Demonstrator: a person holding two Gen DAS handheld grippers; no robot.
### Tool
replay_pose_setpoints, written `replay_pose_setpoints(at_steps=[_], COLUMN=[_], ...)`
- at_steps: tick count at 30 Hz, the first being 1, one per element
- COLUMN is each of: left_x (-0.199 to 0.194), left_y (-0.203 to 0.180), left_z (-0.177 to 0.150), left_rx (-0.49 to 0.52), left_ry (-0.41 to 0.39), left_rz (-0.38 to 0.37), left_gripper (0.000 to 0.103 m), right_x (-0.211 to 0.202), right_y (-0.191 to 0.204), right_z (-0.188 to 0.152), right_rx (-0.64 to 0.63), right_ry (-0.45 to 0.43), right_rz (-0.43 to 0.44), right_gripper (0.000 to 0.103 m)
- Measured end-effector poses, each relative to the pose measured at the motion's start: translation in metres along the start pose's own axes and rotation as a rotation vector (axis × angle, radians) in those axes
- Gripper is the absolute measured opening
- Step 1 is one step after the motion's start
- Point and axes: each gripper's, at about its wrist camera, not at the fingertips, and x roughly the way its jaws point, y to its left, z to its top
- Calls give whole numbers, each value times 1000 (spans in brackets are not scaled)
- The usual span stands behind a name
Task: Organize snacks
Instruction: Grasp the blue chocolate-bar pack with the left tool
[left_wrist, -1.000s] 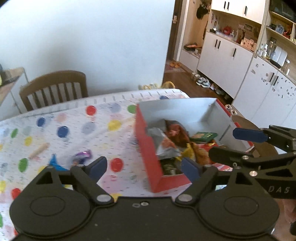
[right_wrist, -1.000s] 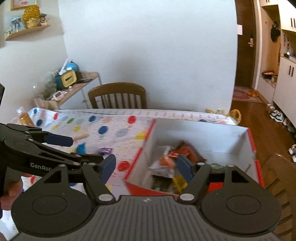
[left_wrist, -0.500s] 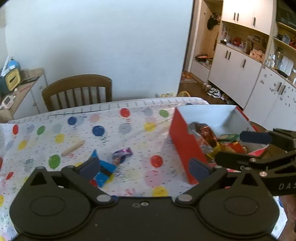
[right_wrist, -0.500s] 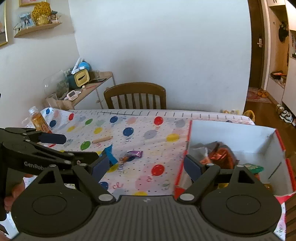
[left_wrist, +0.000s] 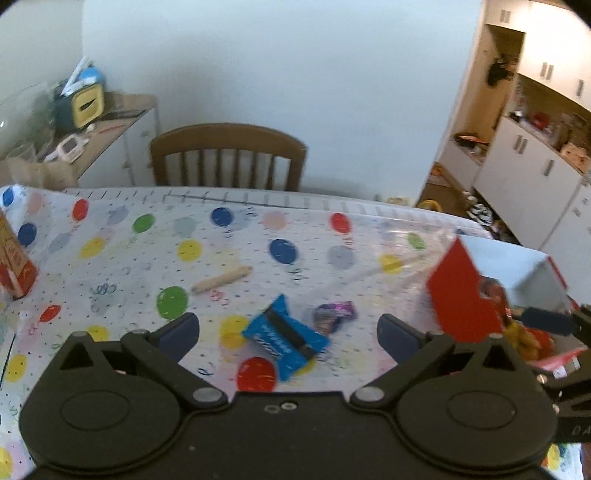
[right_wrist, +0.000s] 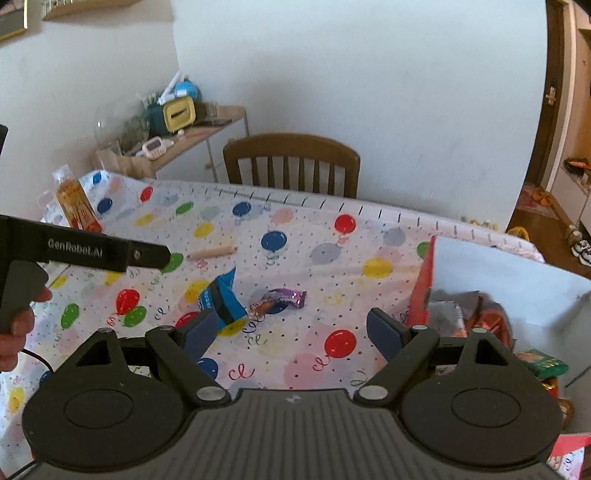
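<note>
We are holding both hand-held grippers, left (left_wrist: 288, 332) and right (right_wrist: 291, 332), spread and empty, judging the blue snack packet (left_wrist: 285, 338) light, crinkly, best pinched across its flat middle

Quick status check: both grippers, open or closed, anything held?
Left gripper: open, jaws just widened, holding nothing.
Right gripper: open, jaws just widened, holding nothing.

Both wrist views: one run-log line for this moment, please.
left gripper: open, empty | right gripper: open, empty | blue snack packet, purple wrapped candy: on tablecloth | red cardboard box: holds snacks
</note>
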Motion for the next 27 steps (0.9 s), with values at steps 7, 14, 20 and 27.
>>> replay_pose_setpoints(at_steps=[7, 14, 20, 27], left_x=[38, 79, 115, 141], left_y=[26, 34, 32, 28], left_z=[7, 9, 8, 7], left_rx=[-131, -229, -300, -349], left_ry=[77, 164, 249, 307], left_rz=[34, 54, 52, 34], left_gripper=[102, 102, 96, 83], right_x=[46, 87, 108, 124], right_y=[-1, -6, -5, -4], right_z=[1, 1, -1, -3], right_rx=[-5, 40, 36, 55], right_ry=[56, 105, 143, 166], right_rz=[3, -15, -15, -27], right_gripper=[88, 88, 88, 88])
